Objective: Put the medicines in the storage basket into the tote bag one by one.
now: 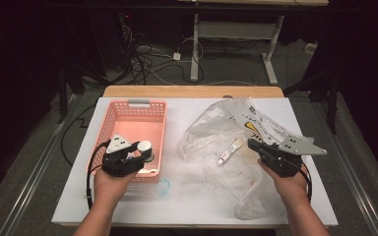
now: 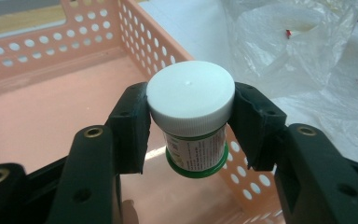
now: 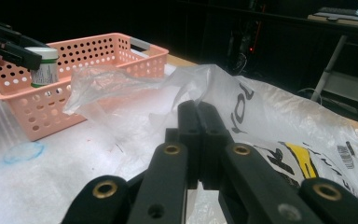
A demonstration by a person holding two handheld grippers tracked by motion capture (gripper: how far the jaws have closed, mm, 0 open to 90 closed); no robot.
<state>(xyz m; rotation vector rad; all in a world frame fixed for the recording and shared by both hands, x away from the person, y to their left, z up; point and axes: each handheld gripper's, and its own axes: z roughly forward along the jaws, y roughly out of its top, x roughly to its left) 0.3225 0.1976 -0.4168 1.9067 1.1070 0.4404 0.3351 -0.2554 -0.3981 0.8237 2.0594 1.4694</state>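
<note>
Left gripper (image 2: 191, 126) clamped on jar (image 2: 192, 112) above basket (image 2: 51, 65), right gripper (image 3: 198, 140) pinched on bag (image 3: 270, 121); likely placing step: lower, then release jar inside.

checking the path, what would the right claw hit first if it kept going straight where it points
Most likely the clear plastic bag: the shut right claw points straight into its crumpled folds, apparently touching already, though depth is unclear.
</note>
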